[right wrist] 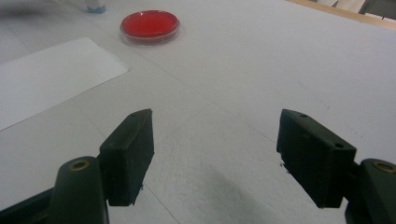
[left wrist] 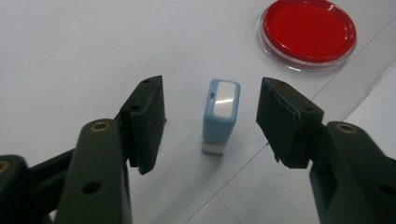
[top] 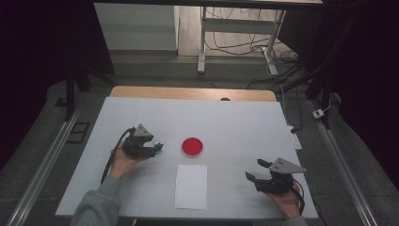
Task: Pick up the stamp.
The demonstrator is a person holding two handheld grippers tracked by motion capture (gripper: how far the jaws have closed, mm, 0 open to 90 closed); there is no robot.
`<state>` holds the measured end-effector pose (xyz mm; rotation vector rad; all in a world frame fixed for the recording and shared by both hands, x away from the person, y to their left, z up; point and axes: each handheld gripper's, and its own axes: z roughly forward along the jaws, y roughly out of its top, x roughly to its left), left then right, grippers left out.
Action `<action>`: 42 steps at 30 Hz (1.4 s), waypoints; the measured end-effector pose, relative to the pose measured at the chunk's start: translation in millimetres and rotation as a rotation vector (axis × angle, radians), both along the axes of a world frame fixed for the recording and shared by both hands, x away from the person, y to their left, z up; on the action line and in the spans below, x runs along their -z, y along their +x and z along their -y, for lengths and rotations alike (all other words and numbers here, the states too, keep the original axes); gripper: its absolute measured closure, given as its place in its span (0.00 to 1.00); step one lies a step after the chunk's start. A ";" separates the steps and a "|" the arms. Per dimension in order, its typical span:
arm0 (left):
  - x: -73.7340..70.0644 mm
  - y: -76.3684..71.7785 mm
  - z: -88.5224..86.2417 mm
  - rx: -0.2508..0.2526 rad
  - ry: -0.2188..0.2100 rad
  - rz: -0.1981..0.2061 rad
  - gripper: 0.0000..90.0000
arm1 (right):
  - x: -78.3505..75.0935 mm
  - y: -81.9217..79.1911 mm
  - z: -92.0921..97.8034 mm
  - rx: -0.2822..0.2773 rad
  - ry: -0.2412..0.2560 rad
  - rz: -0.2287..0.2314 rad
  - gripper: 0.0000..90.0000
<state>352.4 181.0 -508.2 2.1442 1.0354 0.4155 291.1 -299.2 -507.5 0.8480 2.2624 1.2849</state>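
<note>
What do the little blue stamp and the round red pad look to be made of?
Stamp: seemingly moulded plastic, pale blue with a white glossy top panel that catches a highlight. Red pad: a matte red ink surface, probably felt or foam, in a clear, shiny plastic dish whose rim glints. The open left tool straddles the stamp without touching it.

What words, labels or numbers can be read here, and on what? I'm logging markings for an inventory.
None can be read.
Blue stamp: its white top panel is blank and glare-lit.
Red ink pad: no lettering.
White sheet: blank.
</note>
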 end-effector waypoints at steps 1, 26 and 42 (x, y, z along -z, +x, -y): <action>0.3 0.1 -0.1 0.003 0.001 -0.001 0.51 | 0.1 -0.1 -0.2 -0.001 0.000 -0.002 0.30; 3.0 -1.1 1.1 0.056 0.008 0.010 0.83 | 0.5 0.0 0.1 0.005 -0.004 0.000 0.30; -3.3 -4.6 -1.6 0.056 -0.038 0.028 0.84 | 0.0 -0.5 0.6 0.005 -0.004 0.008 0.30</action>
